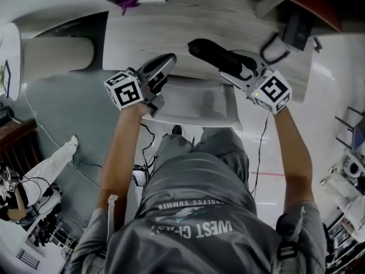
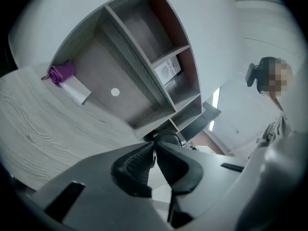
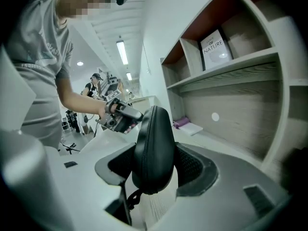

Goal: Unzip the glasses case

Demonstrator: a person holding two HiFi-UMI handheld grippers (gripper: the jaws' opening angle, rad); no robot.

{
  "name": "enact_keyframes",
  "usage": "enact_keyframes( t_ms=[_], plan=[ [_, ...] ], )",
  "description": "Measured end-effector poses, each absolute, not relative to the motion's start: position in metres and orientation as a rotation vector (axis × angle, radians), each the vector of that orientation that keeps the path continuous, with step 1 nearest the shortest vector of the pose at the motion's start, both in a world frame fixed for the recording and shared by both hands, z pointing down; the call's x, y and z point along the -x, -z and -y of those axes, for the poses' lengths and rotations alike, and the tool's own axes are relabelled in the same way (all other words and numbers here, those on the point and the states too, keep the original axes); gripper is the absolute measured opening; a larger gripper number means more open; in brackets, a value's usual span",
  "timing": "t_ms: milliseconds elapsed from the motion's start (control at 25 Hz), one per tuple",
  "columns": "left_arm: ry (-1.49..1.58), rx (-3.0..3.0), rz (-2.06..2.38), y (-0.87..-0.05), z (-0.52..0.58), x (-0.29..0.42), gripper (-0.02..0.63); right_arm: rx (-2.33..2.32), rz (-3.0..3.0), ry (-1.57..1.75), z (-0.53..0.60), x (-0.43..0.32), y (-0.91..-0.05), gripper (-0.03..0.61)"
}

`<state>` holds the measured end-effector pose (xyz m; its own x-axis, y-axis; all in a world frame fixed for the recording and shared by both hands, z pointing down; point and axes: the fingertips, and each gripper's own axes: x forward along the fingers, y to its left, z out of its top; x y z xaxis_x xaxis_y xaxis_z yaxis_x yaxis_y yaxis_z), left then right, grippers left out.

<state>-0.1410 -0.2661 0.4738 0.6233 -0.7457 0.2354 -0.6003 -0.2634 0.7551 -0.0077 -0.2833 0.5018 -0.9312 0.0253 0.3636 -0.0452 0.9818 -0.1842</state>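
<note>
Pale wood-grain tabletop [image 1: 188,33] ran under a shelf unit [image 3: 231,90] with a book [image 3: 214,44] in an upper bay. A purple item [image 2: 61,72] and a white pad [image 2: 77,91] lay at the shelf's foot. Right tongs [image 3: 156,166] were clamped on the black glasses case [image 3: 154,143], held upright off the tabletop, zip seam toward the camera. Left tongs [image 2: 154,155] were pressed together with nothing between them, well apart from the case.
</note>
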Motion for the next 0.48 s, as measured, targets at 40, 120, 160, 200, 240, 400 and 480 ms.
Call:
enact_keyframes(
  t_ms=[40, 120, 160, 200, 240, 400, 480],
  plan=[
    [0.236, -1.962, 1.040, -0.474, 0.267, 0.139, 0.002, -0.001, 2.764, -0.274, 0.280, 0.008, -0.497, 0.253],
    [0.310, -1.940, 0.988, -0.472, 0.268, 0.136, 0.021, 0.024, 2.780, -0.292, 0.274, 0.008, -0.486, 0.253],
    [0.361, -1.922, 0.956, -0.471, 0.268, 0.134, 0.044, 0.037, 2.786, -0.304, 0.270, 0.009, -0.480, 0.253],
    [0.419, -1.900, 0.921, -0.470, 0.268, 0.132, 0.060, 0.050, 2.792, -0.316, 0.267, 0.010, -0.476, 0.253],
    [0.479, -1.878, 0.887, -0.469, 0.269, 0.130, 0.073, 0.063, 2.798, -0.329, 0.264, 0.010, -0.472, 0.253],
    [0.711, -1.805, 0.764, -0.460, 0.273, 0.120, 0.101, 0.106, 2.824, -0.393, 0.259, 0.005, -0.467, 0.253],
    [0.838, -1.764, 0.700, -0.452, 0.273, 0.119, 0.101, 0.124, 2.838, -0.429, 0.256, 0.004, -0.465, 0.253]
  ],
)
